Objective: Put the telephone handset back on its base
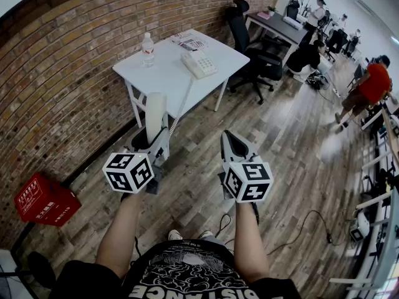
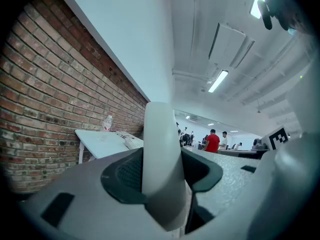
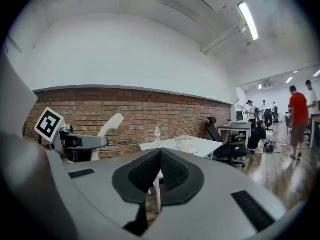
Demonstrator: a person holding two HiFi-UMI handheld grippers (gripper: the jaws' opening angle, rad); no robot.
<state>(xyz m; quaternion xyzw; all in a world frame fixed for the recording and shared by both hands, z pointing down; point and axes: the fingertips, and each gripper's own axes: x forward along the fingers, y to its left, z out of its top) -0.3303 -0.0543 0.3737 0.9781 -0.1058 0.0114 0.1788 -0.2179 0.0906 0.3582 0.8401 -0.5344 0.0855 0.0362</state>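
Note:
The white telephone handset (image 1: 155, 114) stands upright between the jaws of my left gripper (image 1: 159, 141), which is shut on it. Its coiled cord (image 1: 181, 112) runs up to the white telephone base (image 1: 199, 64) on the white table (image 1: 163, 76) ahead. In the left gripper view the handset (image 2: 162, 159) fills the gap between the pads, with the table (image 2: 100, 143) far off to the left. My right gripper (image 1: 234, 143) is held beside it, shut with nothing in it. The right gripper view shows its own jaws (image 3: 160, 156) closed, the handset (image 3: 111, 124) at left and the base (image 3: 187, 145) ahead.
A water bottle (image 1: 148, 48) and papers (image 1: 189, 42) share the table. A brick wall (image 1: 56, 92) runs along the left, with a red crate (image 1: 43, 199) at its foot. A black office chair (image 1: 252, 48) stands right of the table. Cables (image 1: 312, 220) lie on the wooden floor; people are at the far right.

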